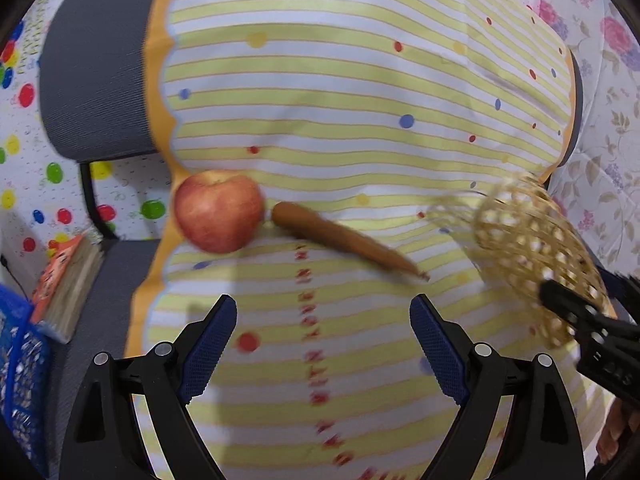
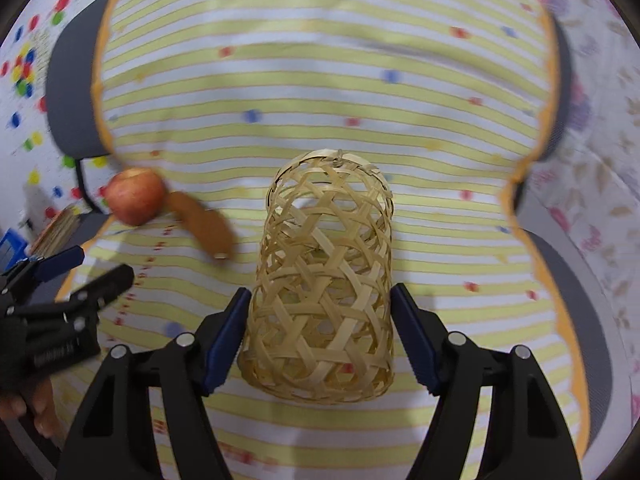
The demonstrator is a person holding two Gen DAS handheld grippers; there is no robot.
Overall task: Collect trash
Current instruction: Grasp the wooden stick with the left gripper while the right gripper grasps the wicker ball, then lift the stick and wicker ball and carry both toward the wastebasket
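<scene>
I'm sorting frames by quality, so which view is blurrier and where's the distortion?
Right wrist view: motion blur smears the carrot and cloth dots, though the basket stays sharp. Left wrist view: apple crisp, basket blurred. Both: fisheye bends the tablecloth stripes.

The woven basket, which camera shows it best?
The right wrist view: the woven basket fills the centre, whole, lying between the right hand-held gripper jaws. The left wrist view catches it only at the right edge, blurred and partly hidden.
</scene>
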